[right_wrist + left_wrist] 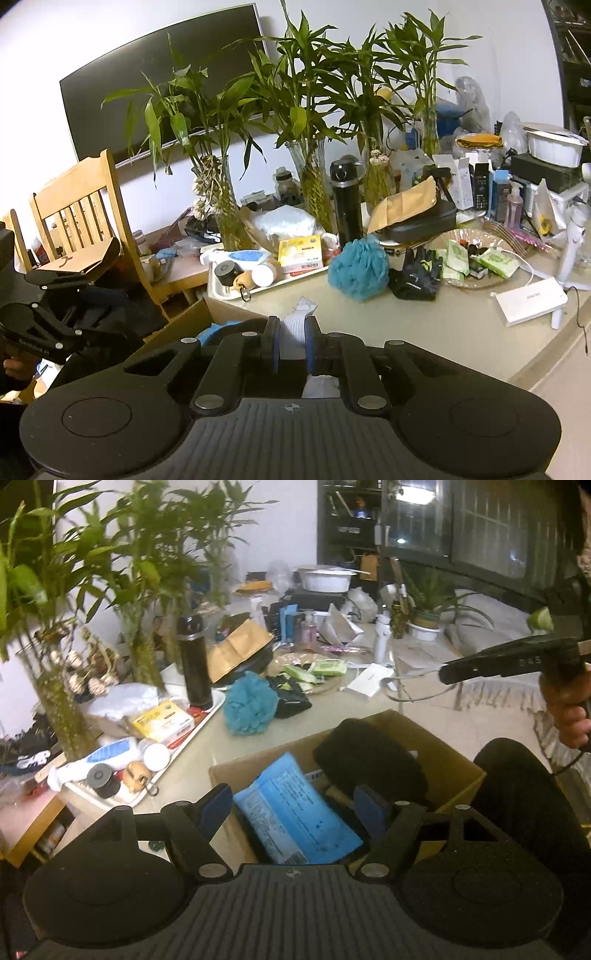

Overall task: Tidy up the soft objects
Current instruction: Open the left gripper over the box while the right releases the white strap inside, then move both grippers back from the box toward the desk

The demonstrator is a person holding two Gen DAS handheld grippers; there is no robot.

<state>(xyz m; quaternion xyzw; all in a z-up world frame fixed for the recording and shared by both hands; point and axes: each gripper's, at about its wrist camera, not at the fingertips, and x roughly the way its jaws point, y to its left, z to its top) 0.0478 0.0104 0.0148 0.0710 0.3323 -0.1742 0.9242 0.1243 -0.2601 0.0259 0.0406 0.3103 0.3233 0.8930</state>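
My left gripper (293, 806) hangs open over an open cardboard box (460, 771). A blue packet (295, 812) and a black soft bundle (365, 760) lie in the box, below the fingers and not pressed by the pads. My right gripper (293, 332) is shut on a white soft packet (295, 321), held above the box's corner (177, 325). In the left wrist view the right gripper (445, 674) reaches in from the right, above the table. A blue bath pouf (249, 703) (358, 267) and a black glove (290, 698) (417, 275) lie on the table beyond the box.
A white tray (186, 744) of bottles and boxes sits left of the pouf, with a black flask (194, 661) and tall bamboo vases (314, 192) behind. A glass dish (443, 240) holds green wipe packs. A white box (532, 301) lies at the right, a wooden chair (81, 206) at the left.
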